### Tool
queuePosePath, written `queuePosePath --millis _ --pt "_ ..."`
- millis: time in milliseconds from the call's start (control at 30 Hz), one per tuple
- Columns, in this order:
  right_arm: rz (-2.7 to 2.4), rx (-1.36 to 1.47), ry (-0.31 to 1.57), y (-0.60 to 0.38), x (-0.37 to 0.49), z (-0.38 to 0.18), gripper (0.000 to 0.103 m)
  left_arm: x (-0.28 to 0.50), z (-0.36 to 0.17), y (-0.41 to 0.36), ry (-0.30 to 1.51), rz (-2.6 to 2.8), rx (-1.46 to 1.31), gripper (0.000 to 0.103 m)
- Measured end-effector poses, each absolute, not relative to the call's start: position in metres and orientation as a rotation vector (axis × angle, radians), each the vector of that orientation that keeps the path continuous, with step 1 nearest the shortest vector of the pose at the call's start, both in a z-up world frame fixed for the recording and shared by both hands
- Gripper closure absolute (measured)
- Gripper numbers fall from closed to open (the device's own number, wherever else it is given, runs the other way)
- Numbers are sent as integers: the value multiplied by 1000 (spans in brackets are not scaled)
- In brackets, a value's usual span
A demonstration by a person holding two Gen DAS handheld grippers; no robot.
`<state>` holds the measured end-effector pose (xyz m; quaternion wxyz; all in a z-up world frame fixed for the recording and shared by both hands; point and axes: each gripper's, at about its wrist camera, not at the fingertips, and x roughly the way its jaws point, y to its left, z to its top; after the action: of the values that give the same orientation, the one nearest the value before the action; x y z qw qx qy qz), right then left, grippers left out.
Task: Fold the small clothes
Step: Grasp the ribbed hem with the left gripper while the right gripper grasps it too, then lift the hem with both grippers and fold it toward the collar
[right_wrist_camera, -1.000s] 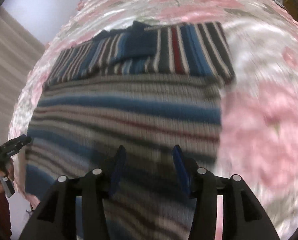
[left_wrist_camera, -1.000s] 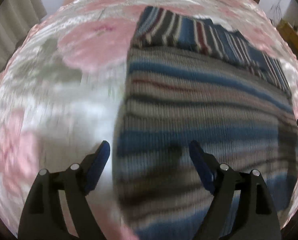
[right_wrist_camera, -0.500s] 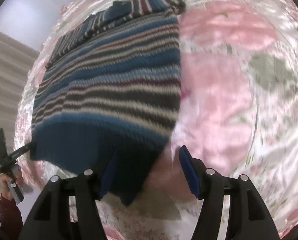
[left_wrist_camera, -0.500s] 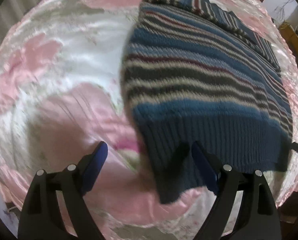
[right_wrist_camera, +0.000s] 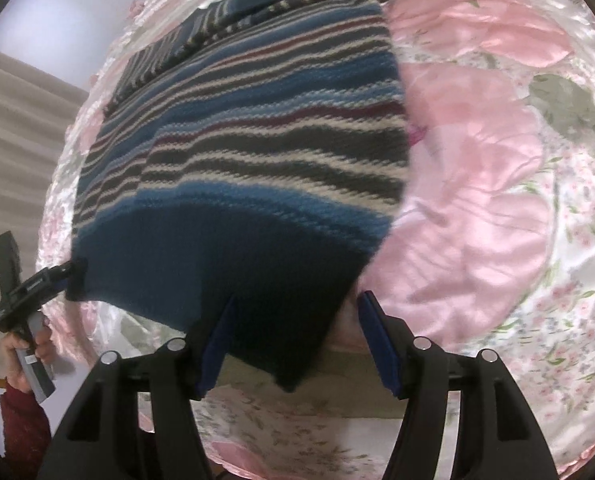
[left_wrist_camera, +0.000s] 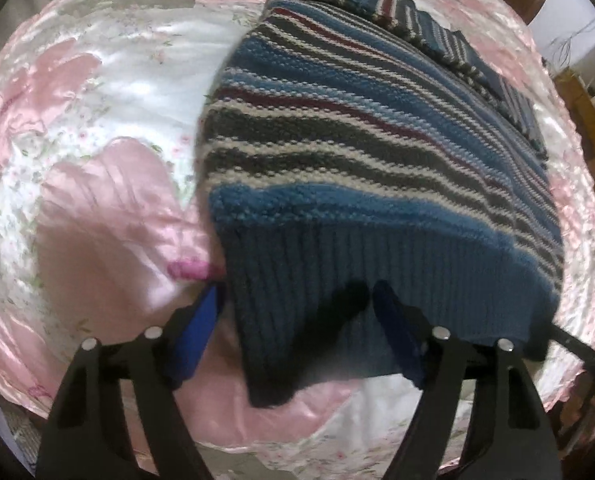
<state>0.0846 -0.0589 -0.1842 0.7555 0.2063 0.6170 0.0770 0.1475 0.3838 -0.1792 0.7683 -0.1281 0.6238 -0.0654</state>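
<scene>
- Striped sweater (left_wrist_camera: pixel 369 152) flat on floral bedspread (left_wrist_camera: pixel 97 160); no containers.
- Both hand-held grippers, left (left_wrist_camera: pixel 297 320) & right (right_wrist_camera: pixel 293 328), wide open astride hem corners, gripping nothing.
- Vs 0.5 s ago: hem nearer.

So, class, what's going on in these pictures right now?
A person holds a pair of tongs in each hand over a striped knitted sweater spread on a pink floral satin cover. The left tongs and right tongs are both open, each straddling a corner of the dark blue ribbed hem at the near edge. Nothing is gripped yet.
</scene>
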Motion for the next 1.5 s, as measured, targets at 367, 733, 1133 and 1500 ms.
queuePosePath --millis 367,733,1133,1500 --pt "179 446 1348 -55 84 -185 61 149 -179 378 1346 -112 -254 61" --pt "213 431 1344 -46 83 -186 91 145 -176 389 1328 -110 -309 90" --pt "266 454 1250 -57 70 -148 94 122 -147 404 1260 -175 -399 94" --pt "270 516 1285 -69 77 -159 94 134 -151 398 1280 -188 -398 94"
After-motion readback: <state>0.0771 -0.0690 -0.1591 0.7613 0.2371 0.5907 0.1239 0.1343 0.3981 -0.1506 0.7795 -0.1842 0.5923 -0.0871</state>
